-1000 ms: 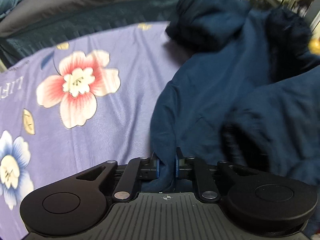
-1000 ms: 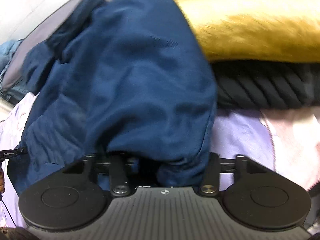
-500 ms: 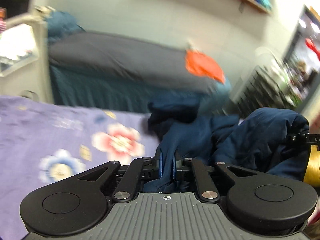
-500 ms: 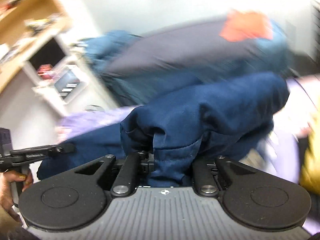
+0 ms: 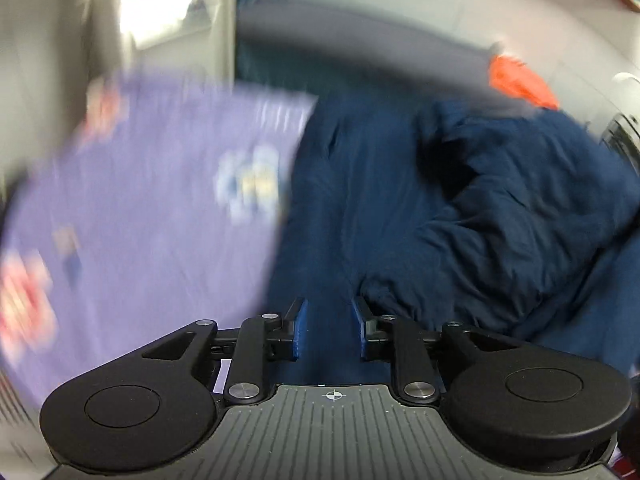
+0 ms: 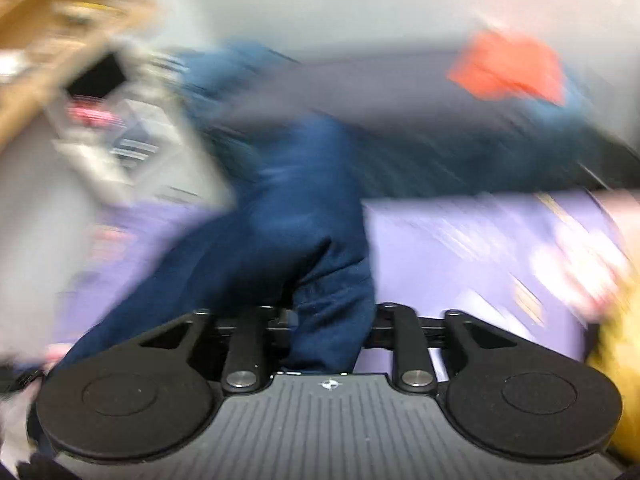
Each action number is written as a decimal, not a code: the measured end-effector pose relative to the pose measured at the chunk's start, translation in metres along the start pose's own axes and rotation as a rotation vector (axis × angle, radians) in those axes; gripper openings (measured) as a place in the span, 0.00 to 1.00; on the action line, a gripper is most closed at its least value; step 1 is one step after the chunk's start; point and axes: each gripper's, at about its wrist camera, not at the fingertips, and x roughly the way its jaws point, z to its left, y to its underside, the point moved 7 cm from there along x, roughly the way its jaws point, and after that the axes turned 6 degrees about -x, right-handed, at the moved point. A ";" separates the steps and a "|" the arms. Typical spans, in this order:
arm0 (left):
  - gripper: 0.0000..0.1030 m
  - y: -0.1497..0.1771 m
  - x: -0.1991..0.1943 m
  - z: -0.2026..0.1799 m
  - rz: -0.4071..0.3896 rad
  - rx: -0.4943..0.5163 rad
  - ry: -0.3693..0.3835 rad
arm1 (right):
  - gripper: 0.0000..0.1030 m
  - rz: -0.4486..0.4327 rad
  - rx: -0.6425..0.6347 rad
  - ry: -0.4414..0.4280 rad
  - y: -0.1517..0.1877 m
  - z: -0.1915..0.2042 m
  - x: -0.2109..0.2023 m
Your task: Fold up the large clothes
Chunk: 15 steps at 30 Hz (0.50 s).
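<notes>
Both views are badly blurred, so I'm reading coarse shapes only. My left claw (image 5: pixel 329 328) has just been opening; its blue pads (image 5: pixel 300 330) stand apart with nothing pinched, only the navy garment (image 5: pixel 460 216) lying below and beyond them. That garment sits bunched on the bed's purple floral sheet (image 5: pixel 140 216), mostly toward the right of the left view, with one flatter panel running up between the pads. My right claw (image 6: pixel 330 332) has also just been easing open, but a fold of the garment (image 6: pixel 304 232) hangs through it and hides the pads, so I can't tell if it grips or just cradles the cloth. Judgement: this looks like the let-go after throwing the garment out flat, and folding proper is not begun, since the cloth is rumpled rather than spread. To do it well I'd free the right claw fully, lift both clear so nothing drags, then re-grip at two matching edge points, such as hem or shoulders, and pull gently taut before laying it down. Risk: the fold snagging on the right claw and pulling the pile askew.
</notes>
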 end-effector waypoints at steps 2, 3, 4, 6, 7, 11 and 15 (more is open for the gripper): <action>0.97 0.027 0.036 0.015 0.095 -0.067 -0.013 | 0.40 0.105 0.088 0.129 0.030 -0.038 0.027; 0.96 0.037 0.053 0.019 0.138 -0.074 -0.028 | 0.45 0.174 0.162 0.193 0.048 -0.057 0.038; 0.97 0.044 0.066 0.022 0.168 -0.071 -0.045 | 0.48 0.215 0.237 0.225 0.063 -0.072 0.041; 0.97 0.052 0.080 0.031 0.204 -0.079 -0.069 | 0.48 0.218 0.375 0.211 0.084 -0.088 0.039; 0.97 0.054 0.081 0.033 0.202 -0.084 -0.066 | 0.52 0.198 0.396 0.207 0.089 -0.092 0.033; 1.00 0.029 0.054 0.037 0.082 -0.111 -0.042 | 0.71 0.107 0.301 0.222 0.086 -0.082 0.013; 1.00 -0.022 0.029 0.047 -0.068 -0.084 -0.081 | 0.78 0.066 0.151 0.201 0.075 -0.050 -0.004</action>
